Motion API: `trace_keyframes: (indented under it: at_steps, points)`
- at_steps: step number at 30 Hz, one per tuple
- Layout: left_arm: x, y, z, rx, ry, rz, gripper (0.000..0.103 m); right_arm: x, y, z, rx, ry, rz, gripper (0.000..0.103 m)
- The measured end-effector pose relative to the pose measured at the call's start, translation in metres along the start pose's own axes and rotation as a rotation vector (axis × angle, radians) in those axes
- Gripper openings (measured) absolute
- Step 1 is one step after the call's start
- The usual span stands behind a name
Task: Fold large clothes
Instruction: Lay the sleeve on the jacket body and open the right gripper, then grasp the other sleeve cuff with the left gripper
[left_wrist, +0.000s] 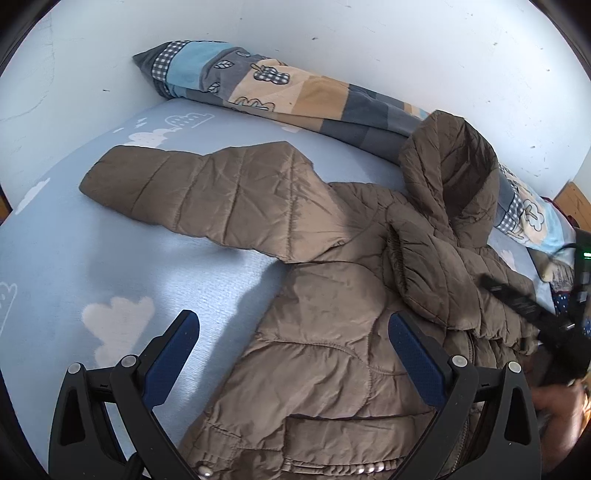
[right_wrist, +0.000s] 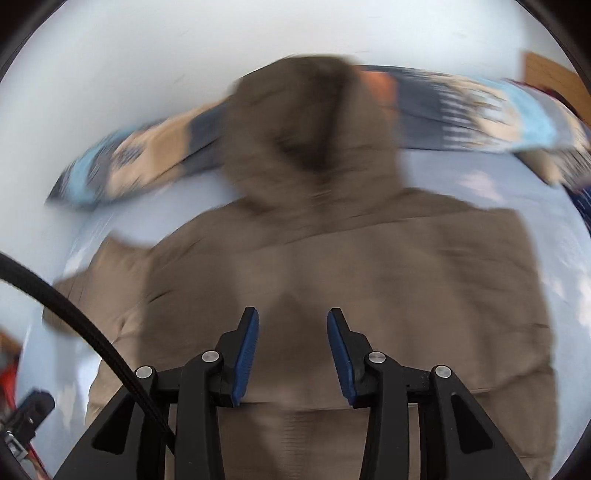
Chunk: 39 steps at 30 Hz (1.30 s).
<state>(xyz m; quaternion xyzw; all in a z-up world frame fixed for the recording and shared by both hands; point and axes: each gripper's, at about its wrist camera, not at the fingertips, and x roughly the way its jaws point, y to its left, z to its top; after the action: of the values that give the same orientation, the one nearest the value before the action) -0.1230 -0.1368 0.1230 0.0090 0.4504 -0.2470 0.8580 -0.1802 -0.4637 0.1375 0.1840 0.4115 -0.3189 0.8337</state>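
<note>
A brown quilted hooded jacket (left_wrist: 325, 295) lies on a light blue bed sheet. One sleeve (left_wrist: 192, 188) stretches out to the left; the other sleeve (left_wrist: 424, 266) is folded over the chest. The hood (left_wrist: 450, 177) stands up against a pillow. My left gripper (left_wrist: 293, 330) is open wide above the jacket's lower left part, holding nothing. The right gripper (left_wrist: 532, 310) shows as a dark blurred shape at the right edge. In the blurred right wrist view, my right gripper (right_wrist: 293, 321) is open and empty over the jacket body (right_wrist: 351, 258), with the hood (right_wrist: 306, 129) ahead.
A long patterned pillow (left_wrist: 288, 92) lies along the white wall behind the jacket; it also shows in the right wrist view (right_wrist: 480, 110). The sheet (left_wrist: 92, 266) has white cloud prints. A black cable (right_wrist: 74, 314) crosses the left of the right wrist view.
</note>
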Motion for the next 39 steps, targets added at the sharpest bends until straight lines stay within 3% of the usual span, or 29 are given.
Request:
trace_keyframes:
  at_steps: [3, 7, 12, 14, 16, 23, 27, 30, 32, 33, 36, 39]
  points:
    - [-0.001, 0.004, 0.001, -0.005, 0.001, 0.0, 0.102, 0.03, 0.041, -0.013, -0.089, 0.073, 0.015, 0.042]
    - [-0.002, 0.006, 0.003, 0.009, 0.003, 0.008, 0.102, 0.056, 0.061, -0.034, -0.185, 0.102, -0.077, 0.044]
    - [-0.009, 0.017, 0.007, -0.022, -0.006, 0.006, 0.102, 0.001, 0.045, -0.037, -0.099, 0.08, 0.054, 0.045]
    - [-0.011, 0.02, 0.007, -0.028, -0.009, 0.011, 0.102, -0.023, 0.053, -0.047, -0.09, 0.038, 0.084, 0.059]
    - [-0.013, 0.022, 0.006, -0.024, -0.01, 0.014, 0.102, -0.05, 0.055, -0.073, -0.137, 0.041, 0.077, 0.067]
    - [-0.021, 0.025, 0.002, 0.003, -0.029, 0.052, 0.102, -0.101, 0.061, -0.189, -0.219, 0.159, 0.079, 0.067]
    - [-0.02, 0.029, -0.005, 0.026, -0.02, 0.081, 0.102, -0.091, 0.068, -0.246, -0.31, 0.197, 0.018, 0.072]
    - [-0.021, 0.037, -0.007, 0.036, -0.014, 0.102, 0.102, -0.095, 0.07, -0.241, -0.344, 0.204, 0.033, 0.071]
    - [-0.024, 0.048, -0.007, 0.022, -0.009, 0.093, 0.102, -0.116, 0.06, -0.223, -0.294, 0.14, 0.161, 0.067]
    - [-0.026, 0.056, -0.006, 0.007, -0.013, 0.095, 0.102, -0.127, 0.056, -0.215, -0.283, 0.095, 0.178, 0.067]
    - [-0.029, 0.077, -0.003, -0.038, -0.009, 0.108, 0.102, -0.148, 0.036, -0.194, -0.246, -0.017, 0.158, 0.075]
    - [-0.025, 0.091, 0.003, -0.05, -0.01, 0.139, 0.102, -0.141, 0.011, -0.193, -0.153, 0.024, 0.162, 0.075]
